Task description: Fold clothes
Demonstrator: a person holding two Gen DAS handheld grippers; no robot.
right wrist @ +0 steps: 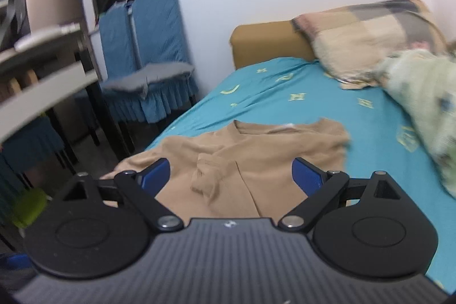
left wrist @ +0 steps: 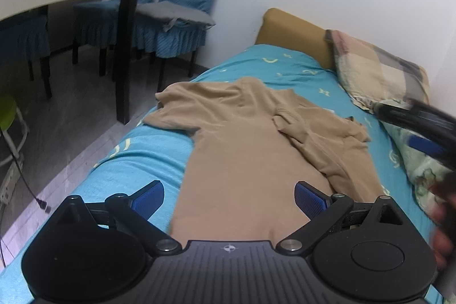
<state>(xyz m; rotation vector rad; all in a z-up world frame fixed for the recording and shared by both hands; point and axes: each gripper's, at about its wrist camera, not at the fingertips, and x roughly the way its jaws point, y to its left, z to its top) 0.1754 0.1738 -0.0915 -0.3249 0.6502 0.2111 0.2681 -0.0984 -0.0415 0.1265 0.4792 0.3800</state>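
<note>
Tan shirt (left wrist: 242, 150) spread on teal bed (left wrist: 136, 155), collar at 12 o'clock; left gripper (left wrist: 229, 197) and right gripper (right wrist: 230, 175) both spread wide, holding nothing.

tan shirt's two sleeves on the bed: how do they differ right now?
The left sleeve of the tan knit shirt lies spread outward toward the edge of the turquoise patterned bedsheet; the right sleeve is folded in across the body. The left sleeve lies fairly flat; the right one is bunched and creased. Shared: same tan fabric, neither held. Both the left gripper and the right gripper are open above the shirt.
</note>
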